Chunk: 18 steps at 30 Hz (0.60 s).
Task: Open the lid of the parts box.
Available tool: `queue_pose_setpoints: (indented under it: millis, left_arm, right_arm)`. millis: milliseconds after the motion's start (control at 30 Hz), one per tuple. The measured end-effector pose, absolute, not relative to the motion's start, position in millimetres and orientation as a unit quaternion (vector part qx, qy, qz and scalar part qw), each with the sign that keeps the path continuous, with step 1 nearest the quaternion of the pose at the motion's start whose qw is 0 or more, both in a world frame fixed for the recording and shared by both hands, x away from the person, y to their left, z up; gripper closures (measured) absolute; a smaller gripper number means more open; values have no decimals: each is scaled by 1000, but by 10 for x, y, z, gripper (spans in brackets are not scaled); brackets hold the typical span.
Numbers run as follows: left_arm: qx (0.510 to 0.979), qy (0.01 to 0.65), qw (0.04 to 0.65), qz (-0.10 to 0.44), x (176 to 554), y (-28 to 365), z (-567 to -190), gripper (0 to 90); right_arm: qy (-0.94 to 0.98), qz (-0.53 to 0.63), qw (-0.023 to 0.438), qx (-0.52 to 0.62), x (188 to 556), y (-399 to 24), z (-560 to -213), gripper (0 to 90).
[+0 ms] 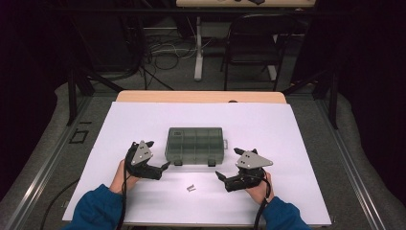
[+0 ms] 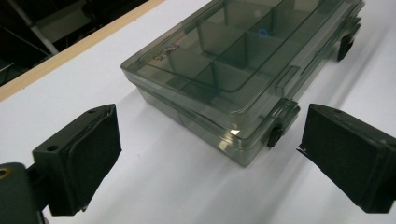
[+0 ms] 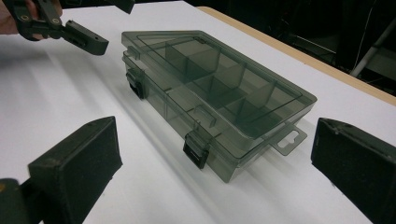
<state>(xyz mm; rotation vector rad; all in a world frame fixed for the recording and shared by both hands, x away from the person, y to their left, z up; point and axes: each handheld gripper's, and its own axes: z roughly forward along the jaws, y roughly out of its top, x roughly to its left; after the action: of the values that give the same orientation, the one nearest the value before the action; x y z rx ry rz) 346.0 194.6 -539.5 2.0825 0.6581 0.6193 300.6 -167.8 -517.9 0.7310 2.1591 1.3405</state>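
White sheeting covers the table [image 1: 287,129], with dark floor, cables and a chair beyond its far wooden edge. At the middle of the sheet lies a smoky translucent compartment box [image 1: 195,143], lid shut, its two dark latches [image 1: 211,163] on the near side toward the person and a hang tab at its right end. The left gripper [image 1: 162,163] hovers just off the box's near left corner, jaws spread wide and holding nothing; the right gripper [image 1: 221,178] sits near the front right corner, also wide apart and empty. A small metal screw [image 1: 191,188] lies on the sheet between the two grippers, apart from the box. The box looks like thin, rigid plastic: probably light, smooth and liable to slide on the sheet when pushed. A steadying pinch across a short end, while the other jaws work a latch [image 3: 195,154], seems the surest hold
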Motion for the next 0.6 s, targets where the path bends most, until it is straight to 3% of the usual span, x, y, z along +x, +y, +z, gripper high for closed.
queue_pose_setpoints:
  millis: [600]
  left_arm:
    - [834,267,405,263,3542,1880,-5460,195]
  right_arm:
    - [794,485,249,269,3008,-1682,-5179,19]
